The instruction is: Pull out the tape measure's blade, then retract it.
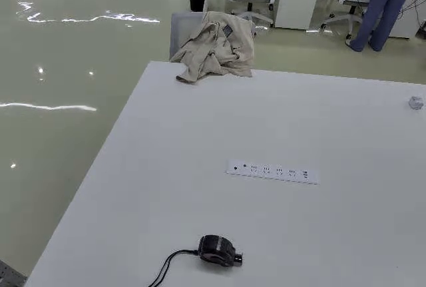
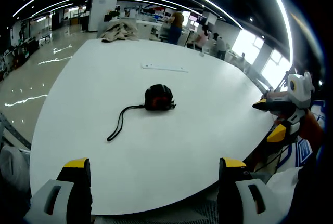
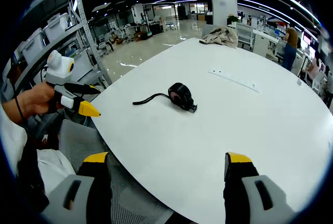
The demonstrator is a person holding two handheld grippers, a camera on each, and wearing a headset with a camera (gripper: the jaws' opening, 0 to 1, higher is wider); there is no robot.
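Well, the left gripper has its jaws wide open and holds nothing. The tape measure lies straight ahead of it on the white table, well apart. Its black strap trails to this gripper's side, and its blade end points to the side of the right gripper. That one is wide open and empty too, with the tape measure ahead and a little left. Neither looks nearer. I think the right gripper suits the blade end best.

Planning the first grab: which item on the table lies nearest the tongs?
The black tape measure, cord trailing; the white power strip lies farther across the table.
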